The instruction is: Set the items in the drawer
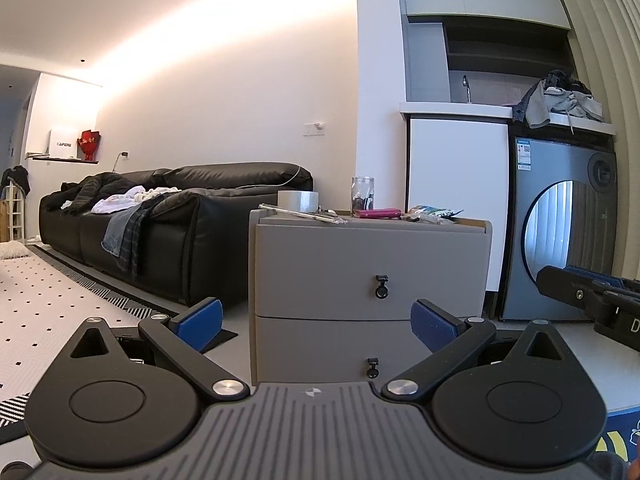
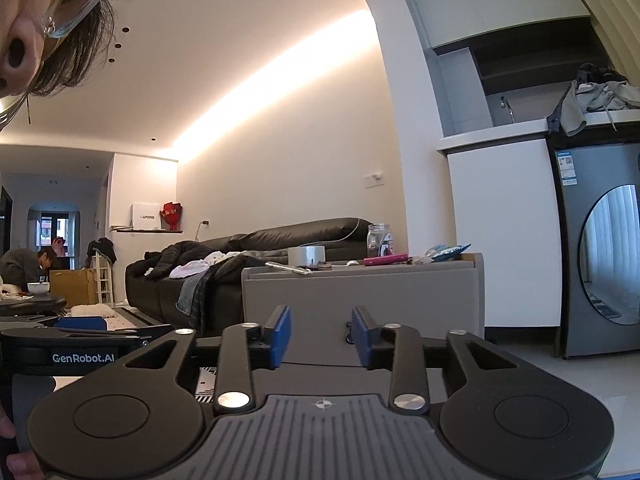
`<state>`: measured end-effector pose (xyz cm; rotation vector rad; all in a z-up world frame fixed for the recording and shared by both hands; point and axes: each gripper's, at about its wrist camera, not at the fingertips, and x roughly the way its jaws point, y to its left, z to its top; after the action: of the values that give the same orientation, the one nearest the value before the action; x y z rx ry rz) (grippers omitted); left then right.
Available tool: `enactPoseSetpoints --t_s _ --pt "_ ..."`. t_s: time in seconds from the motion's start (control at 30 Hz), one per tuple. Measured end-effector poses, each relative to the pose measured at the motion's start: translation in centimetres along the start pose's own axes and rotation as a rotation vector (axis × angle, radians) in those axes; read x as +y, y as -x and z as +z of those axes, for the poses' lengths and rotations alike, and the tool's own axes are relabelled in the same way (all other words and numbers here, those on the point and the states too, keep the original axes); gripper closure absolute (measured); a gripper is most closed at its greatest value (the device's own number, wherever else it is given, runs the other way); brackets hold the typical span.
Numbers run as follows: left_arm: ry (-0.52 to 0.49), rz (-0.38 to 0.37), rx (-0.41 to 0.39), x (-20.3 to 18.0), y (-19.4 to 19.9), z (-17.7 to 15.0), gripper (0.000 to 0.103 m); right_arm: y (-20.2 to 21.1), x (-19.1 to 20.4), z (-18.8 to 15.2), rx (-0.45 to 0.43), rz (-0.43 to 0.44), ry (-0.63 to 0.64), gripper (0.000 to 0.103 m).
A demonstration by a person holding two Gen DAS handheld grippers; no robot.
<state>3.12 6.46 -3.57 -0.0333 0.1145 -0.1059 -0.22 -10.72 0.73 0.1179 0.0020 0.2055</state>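
Note:
A grey two-drawer cabinet (image 1: 368, 264) stands ahead with both drawers shut; the upper drawer has a small black ring handle (image 1: 381, 286), the lower one another (image 1: 373, 368). On its top lie a tape roll (image 1: 298, 201), a glass jar (image 1: 362, 196), a pink flat item (image 1: 380, 213), a metal tool (image 1: 296, 214) and a snack bag (image 1: 434, 213). My left gripper (image 1: 318, 322) is wide open and empty, short of the cabinet front. My right gripper (image 2: 320, 336) is open with a narrower gap, empty, and the upper handle (image 2: 349, 332) shows beside its right finger.
A black sofa (image 1: 160, 232) with clothes stands left of the cabinet, a washing machine (image 1: 560, 240) right of it under a counter with laundry. A patterned rug (image 1: 48, 300) covers the floor at left. A person's head leans close at the top left; another person (image 2: 24, 264) sits far back.

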Motion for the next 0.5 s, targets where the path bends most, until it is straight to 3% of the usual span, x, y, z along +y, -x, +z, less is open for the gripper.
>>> enactPoseSetpoints --t_s 0.27,0.5 --pt "-0.011 -0.004 -0.001 -0.6 0.2 -0.1 0.0 -0.1 0.1 -0.4 0.004 -0.047 0.026 0.042" --pt "-0.03 0.004 -0.002 -1.1 0.1 -0.4 0.0 -0.8 -0.2 -1.0 0.054 -0.096 0.03 0.035"
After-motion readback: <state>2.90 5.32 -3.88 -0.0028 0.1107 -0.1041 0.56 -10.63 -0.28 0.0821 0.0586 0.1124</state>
